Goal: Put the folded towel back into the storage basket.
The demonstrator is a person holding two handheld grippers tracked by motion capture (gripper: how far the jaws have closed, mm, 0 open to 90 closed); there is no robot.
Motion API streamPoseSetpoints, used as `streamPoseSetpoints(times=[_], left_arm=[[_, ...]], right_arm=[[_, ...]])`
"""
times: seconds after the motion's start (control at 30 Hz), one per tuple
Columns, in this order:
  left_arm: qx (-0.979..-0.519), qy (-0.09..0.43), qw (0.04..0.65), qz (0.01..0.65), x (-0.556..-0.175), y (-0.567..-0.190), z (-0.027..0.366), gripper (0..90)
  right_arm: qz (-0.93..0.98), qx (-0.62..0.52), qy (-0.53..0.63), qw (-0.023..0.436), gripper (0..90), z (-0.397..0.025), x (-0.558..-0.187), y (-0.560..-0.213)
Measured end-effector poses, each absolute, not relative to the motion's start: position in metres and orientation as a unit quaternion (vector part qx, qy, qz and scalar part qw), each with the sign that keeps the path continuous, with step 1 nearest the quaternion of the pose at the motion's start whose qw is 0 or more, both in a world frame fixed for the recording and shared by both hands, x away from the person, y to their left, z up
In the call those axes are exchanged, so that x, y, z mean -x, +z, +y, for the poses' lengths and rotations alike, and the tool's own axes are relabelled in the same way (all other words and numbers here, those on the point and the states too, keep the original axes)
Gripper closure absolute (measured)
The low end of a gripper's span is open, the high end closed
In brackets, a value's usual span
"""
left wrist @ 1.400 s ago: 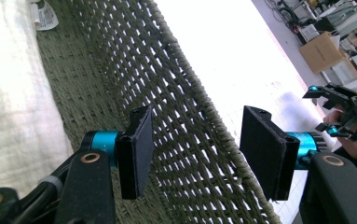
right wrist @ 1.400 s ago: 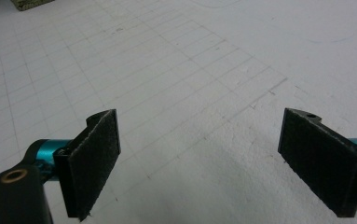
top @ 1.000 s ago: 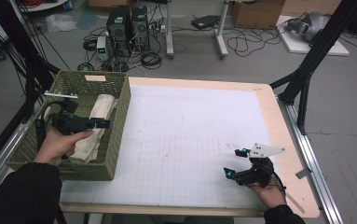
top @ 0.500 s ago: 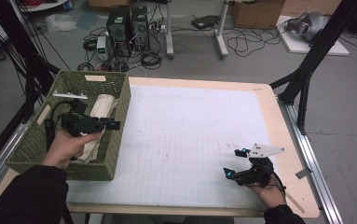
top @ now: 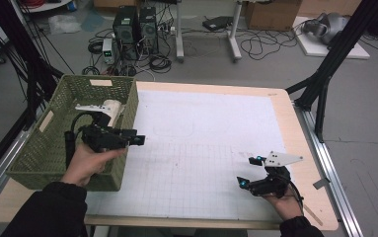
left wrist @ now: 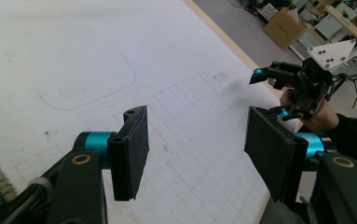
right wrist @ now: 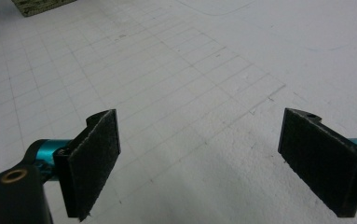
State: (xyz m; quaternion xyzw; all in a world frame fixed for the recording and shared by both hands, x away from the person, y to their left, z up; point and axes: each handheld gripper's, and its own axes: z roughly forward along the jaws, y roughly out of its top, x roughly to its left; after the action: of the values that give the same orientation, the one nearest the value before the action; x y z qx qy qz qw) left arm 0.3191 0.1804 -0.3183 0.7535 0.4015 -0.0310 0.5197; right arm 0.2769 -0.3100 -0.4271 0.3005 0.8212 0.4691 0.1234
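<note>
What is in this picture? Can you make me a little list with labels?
Table: white gridded mat on a wooden table
Basket: green woven basket at the table's left edge
In basket: cream folded cloth
Left gripper: over the basket's right rim, fingers open, holding nothing
Right gripper: near the table's front right, fingers open, holding nothing

The left gripper (top: 139, 139) is held level in the person's left hand (top: 89, 162), pointing to the person's right, its jaws spread wide with nothing between them. The right gripper (top: 249, 171) sits low in the right hand (top: 281, 197) near the table's near edge, pointing left and slightly forward, jaws likewise wide apart. Both forearms wear dark sleeves.
</note>
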Motion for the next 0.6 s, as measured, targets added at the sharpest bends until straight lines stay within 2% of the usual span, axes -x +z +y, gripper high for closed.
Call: streamPoseSetpoints(times=[0.6], left_arm=[[-0.756,0.01,0.517,0.402,-0.301,-0.326,0.159,37.6]], right_arm=[[0.821,-0.301,0.47,0.121,11.8,-0.309,-0.277,-0.426]])
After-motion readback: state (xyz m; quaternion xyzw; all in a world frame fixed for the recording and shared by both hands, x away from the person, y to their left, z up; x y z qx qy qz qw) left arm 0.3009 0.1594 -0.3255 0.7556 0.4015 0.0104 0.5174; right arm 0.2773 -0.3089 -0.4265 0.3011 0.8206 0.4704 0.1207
